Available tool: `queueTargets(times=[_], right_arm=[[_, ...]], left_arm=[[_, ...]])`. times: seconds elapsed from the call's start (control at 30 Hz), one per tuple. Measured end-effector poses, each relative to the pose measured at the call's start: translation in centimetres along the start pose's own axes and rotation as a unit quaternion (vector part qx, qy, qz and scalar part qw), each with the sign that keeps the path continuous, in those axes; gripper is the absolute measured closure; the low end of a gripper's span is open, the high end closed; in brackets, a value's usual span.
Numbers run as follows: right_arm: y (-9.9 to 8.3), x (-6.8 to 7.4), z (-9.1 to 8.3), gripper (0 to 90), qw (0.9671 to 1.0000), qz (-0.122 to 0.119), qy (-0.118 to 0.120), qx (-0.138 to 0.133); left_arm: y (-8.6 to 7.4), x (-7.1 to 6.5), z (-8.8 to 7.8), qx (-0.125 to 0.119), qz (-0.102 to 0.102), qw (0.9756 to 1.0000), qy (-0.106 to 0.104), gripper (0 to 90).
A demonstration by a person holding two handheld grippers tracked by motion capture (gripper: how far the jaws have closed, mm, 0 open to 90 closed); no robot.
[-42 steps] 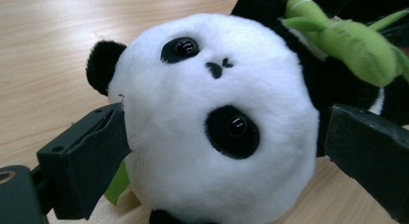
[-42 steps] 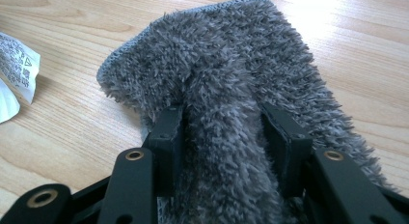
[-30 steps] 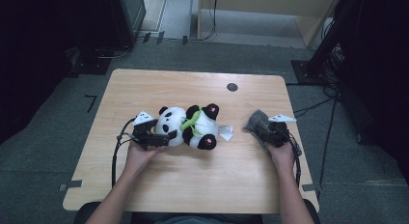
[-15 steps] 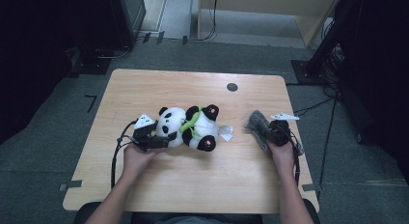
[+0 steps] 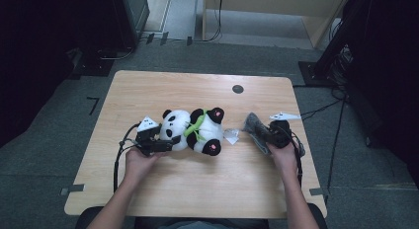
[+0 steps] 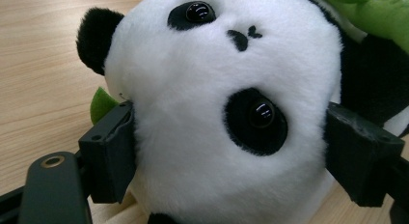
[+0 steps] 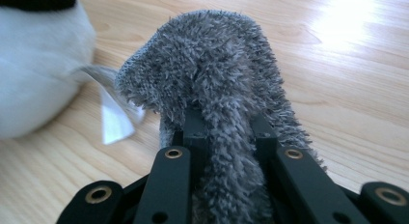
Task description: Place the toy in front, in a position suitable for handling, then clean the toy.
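Wooden table (image 5: pixel 197 86) seen from above, with the toy panda (image 5: pixel 192 130) lying at its centre, well clear of every edge. The left gripper (image 5: pixel 163 144), at centre left, has its jaws spread wide around the panda's white head (image 6: pixel 226 113); both pads press into the plush, having just closed in a little. The right gripper (image 5: pixel 259 133), at centre right, pinches a grey fuzzy cloth (image 7: pixel 217 89) between nearly closed jaws (the cloth folds up and over them). A small white tag (image 5: pixel 231 136) lies between panda and cloth. Bare tabletop runs along the upper edge, save a dark round spot (image 5: pixel 237 89), and across the lower part between the forearms. The right edge is near the right hand (image 5: pixel 282 155).
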State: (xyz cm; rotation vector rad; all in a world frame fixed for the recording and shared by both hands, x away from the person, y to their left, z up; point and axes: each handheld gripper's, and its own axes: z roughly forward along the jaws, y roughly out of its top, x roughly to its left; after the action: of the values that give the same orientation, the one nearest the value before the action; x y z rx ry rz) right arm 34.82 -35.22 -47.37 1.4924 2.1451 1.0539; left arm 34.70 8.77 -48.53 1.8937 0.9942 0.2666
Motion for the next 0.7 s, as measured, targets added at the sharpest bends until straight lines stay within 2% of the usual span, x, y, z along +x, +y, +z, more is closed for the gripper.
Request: queueTargets(times=[0.17,0.23,0.33,0.37,0.47,0.7], right_arm=[[1.3,1.0,-0.7,76.3,0.9997,-0.001,0.021,-0.013],[1.8,1.4,-0.9,76.5,0.9993,-0.008,0.028,-0.024],[2.8,2.4,-1.1,76.3,0.9983,-0.031,0.034,-0.034],[3.0,2.7,-1.3,76.2,0.9976,-0.037,0.037,-0.046],[3.9,3.4,-1.6,76.0,0.9966,-0.042,0.046,-0.054],[5.6,5.1,-1.8,75.9,0.9961,-0.054,0.051,-0.049]], left_arm=[[-0.2,-0.1,0.0,-0.007,0.004,1.0,0.002,14.0],[-0.3,-0.1,0.0,-0.008,0.005,0.9999,0.002,13.8],[-0.5,-0.1,0.0,-0.013,0.007,0.9999,0.001,13.7],[-0.5,-0.1,0.0,-0.013,0.007,0.9999,0.001,13.7],[-0.5,-0.1,0.0,-0.013,0.006,0.9999,0.001,13.7],[-0.5,-0.2,-0.1,-0.012,0.008,0.9999,0.003,13.9]])
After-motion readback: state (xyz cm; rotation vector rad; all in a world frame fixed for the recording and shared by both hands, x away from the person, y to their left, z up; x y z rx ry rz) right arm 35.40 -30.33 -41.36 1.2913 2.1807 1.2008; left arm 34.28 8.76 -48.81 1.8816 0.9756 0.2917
